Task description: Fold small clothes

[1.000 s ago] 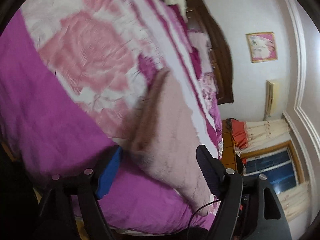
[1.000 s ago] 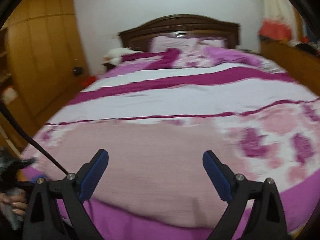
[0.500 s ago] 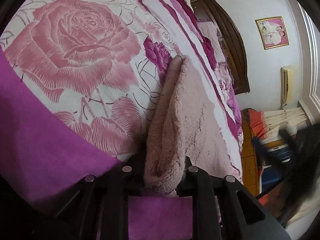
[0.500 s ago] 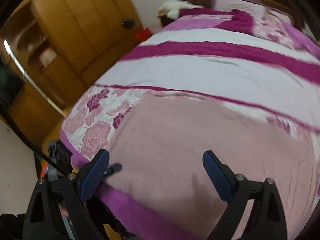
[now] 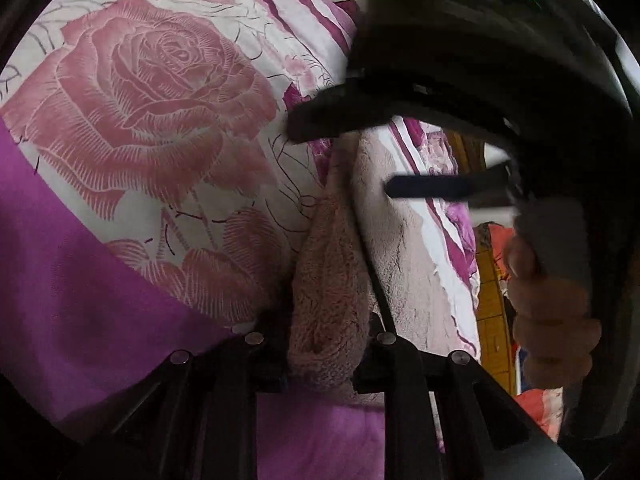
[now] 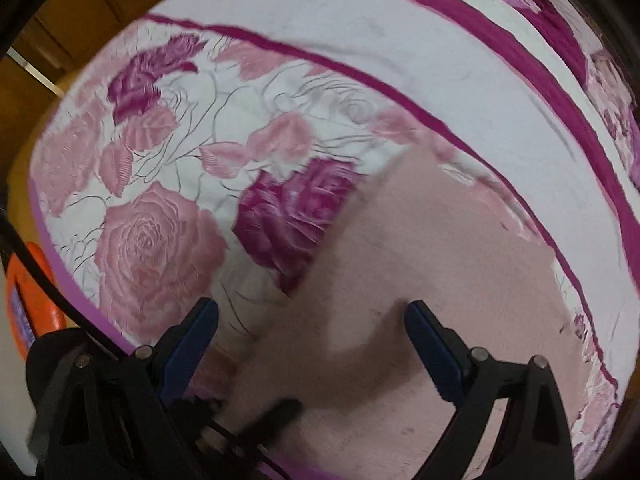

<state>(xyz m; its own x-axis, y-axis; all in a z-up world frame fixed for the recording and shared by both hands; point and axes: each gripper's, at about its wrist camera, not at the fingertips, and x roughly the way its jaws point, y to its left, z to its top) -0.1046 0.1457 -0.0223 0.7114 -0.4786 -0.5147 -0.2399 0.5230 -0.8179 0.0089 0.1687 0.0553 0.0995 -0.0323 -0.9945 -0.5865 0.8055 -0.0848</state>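
A pale pink fleece garment [image 5: 400,264] lies flat on the rose-print bedspread [image 5: 140,100]. My left gripper [image 5: 326,336] is shut on a bunched-up corner of it near the bed's purple edge. My right gripper [image 6: 312,340] points straight down over the same garment [image 6: 440,280], open, blue pads [image 6: 430,344] wide apart with nothing between them. From the left wrist view the right gripper [image 5: 372,156] looms dark and blurred just beyond the held corner, with a hand [image 5: 552,308] on its grip.
The bedspread [image 6: 360,48] has white and magenta stripes further up. A purple border [image 5: 80,300] marks the bed's near edge. An orange object [image 6: 32,300] sits beside the bed on the left. Wooden furniture shows past the bed's top corner.
My left gripper closed on the garment's corner and has held it since. My right gripper swung left and tipped downward, arriving over the garment close to the left gripper.
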